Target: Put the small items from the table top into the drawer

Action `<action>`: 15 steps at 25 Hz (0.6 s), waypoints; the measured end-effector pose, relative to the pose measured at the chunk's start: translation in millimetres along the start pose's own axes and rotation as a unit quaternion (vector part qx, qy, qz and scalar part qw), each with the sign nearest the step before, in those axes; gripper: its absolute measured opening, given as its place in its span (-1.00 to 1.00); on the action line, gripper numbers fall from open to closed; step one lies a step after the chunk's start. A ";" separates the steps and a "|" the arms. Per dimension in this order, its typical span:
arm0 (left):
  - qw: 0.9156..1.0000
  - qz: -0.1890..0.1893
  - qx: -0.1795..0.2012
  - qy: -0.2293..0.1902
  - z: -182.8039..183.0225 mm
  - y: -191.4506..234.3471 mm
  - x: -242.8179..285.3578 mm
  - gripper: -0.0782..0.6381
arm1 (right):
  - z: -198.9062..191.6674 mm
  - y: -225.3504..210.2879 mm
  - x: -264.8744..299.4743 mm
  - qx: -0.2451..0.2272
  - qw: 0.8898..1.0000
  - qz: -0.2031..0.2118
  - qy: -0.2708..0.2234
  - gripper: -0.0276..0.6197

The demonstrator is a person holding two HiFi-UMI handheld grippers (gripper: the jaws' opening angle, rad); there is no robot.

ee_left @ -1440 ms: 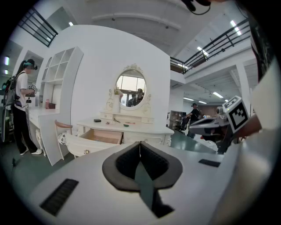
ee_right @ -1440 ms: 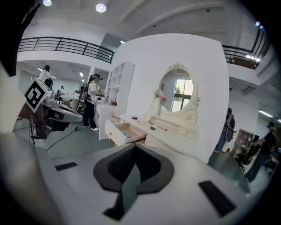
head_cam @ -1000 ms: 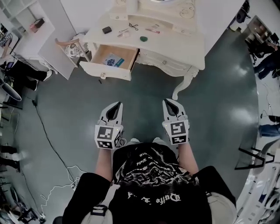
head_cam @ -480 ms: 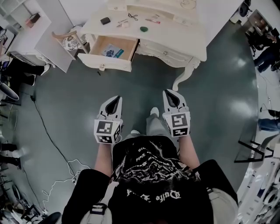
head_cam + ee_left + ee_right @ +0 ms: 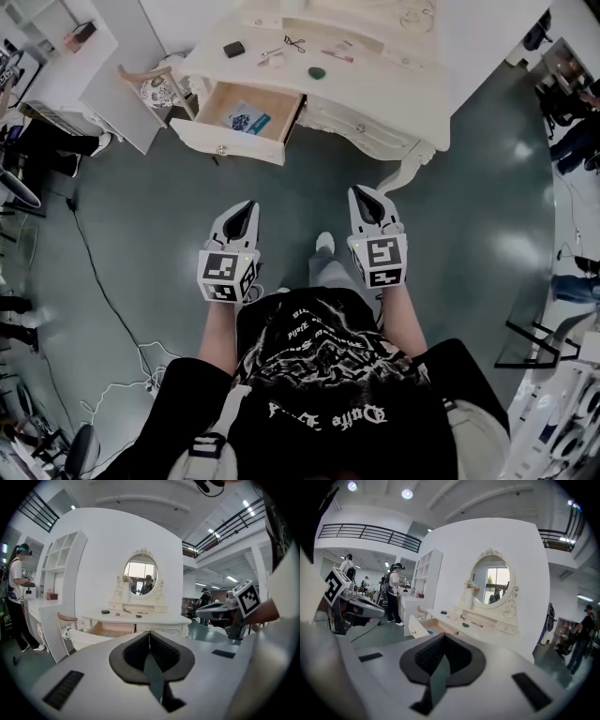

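Evidently at the approach step, my left gripper and right gripper hang closed and empty, well short of the desk; next I should step in and open one.

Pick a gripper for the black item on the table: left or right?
Left, likely. The black item lies at the left end of the table, behind the open drawer, ahead of the left gripper; the right gripper sits further across. Both are shut and empty.
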State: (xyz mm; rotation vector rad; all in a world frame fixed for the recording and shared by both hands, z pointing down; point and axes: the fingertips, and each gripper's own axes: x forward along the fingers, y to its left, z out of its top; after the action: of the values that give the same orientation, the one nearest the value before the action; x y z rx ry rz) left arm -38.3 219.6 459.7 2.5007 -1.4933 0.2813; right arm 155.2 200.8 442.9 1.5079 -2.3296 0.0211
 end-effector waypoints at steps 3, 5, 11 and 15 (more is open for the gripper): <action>1.000 0.005 -0.001 0.006 2.9 4.6 16.7 -0.73 | 0.7 -11.3 17.0 0.003 1.000 0.008 0.002 -0.88; 1.000 0.009 -0.006 0.010 3.8 9.6 28.1 -0.73 | 0.7 -17.2 29.7 0.008 1.000 0.016 0.003 -0.88; 0.999 0.012 -0.027 0.011 13.3 22.1 68.3 -0.73 | -0.3 -40.8 69.8 0.013 0.999 0.029 0.014 -0.89; 0.999 0.018 -0.025 0.023 17.3 28.5 94.8 -0.73 | 2.7 -58.2 95.2 0.015 0.999 0.041 0.014 -0.89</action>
State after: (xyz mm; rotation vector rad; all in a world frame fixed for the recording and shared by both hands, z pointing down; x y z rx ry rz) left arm -18.2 121.8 471.3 2.4152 -1.5100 0.3009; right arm 171.4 91.6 459.1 1.4169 -2.3769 0.0983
